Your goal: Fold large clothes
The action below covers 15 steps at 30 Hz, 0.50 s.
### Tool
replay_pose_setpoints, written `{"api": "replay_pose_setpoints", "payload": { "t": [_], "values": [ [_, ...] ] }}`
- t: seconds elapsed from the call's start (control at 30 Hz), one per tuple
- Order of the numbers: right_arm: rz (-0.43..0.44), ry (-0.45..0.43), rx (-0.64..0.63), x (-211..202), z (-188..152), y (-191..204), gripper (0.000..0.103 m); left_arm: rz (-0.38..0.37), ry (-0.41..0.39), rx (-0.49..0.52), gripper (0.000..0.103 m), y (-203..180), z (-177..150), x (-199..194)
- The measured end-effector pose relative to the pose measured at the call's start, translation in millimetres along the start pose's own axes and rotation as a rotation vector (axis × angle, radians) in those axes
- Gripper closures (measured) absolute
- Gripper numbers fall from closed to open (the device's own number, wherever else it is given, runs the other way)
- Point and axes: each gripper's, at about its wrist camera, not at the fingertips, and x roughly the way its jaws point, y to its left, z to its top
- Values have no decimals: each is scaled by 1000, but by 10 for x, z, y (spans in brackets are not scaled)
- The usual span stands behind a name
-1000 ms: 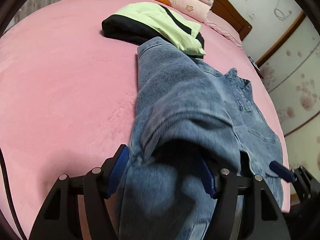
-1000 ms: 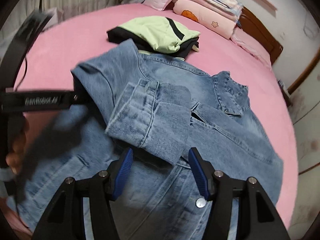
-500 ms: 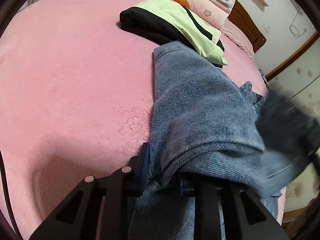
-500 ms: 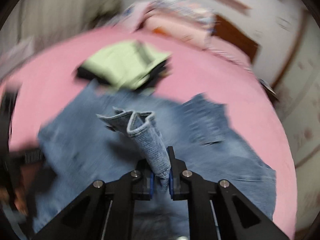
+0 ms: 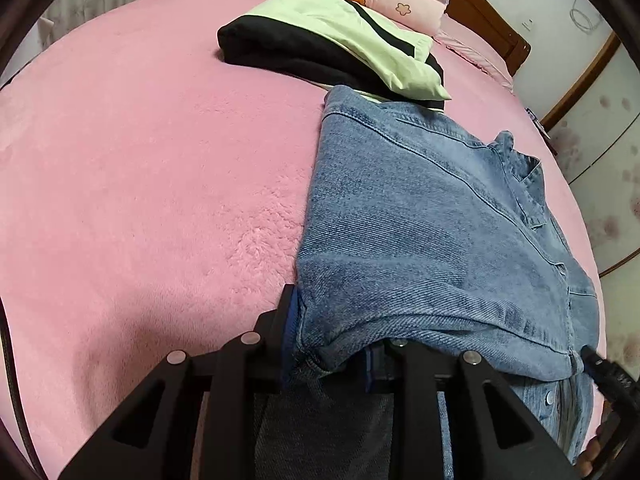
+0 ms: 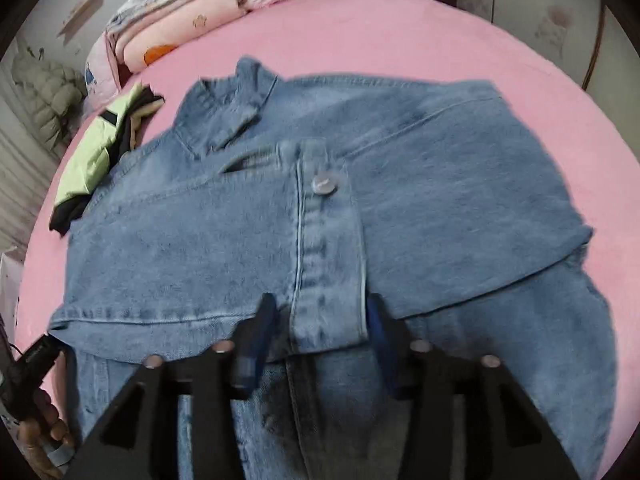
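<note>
A: What's hidden?
B: Denim jacket (image 5: 420,216) folds drape over the left gripper (image 5: 332,344), which pinches its edge.
A: And the right gripper (image 6: 320,332)?
B: Spread wide around a buttoned cuff (image 6: 324,248). The blue jacket lies on the pink bed (image 5: 140,184).

The left wrist camera is looking low and close along the denim jacket (image 5: 420,220) toward the folded green-and-black garment (image 5: 340,40) and headboard. The right wrist camera is looking down the jacket's cuff, sharing both garments and the pink bed (image 6: 400,32).
</note>
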Motion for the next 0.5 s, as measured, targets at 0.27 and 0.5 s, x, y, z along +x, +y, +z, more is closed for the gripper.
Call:
{"api": "replay_pose_setpoints", "payload": {
  "t": [0.27,0.5],
  "values": [
    [-37,4,-31,183,326,11,49,21,-12,33,77,-39,-35,-14],
    [-63,22,-98,567,719,125,49,30,1,71,77,-78,-25,-82]
  ]
}}
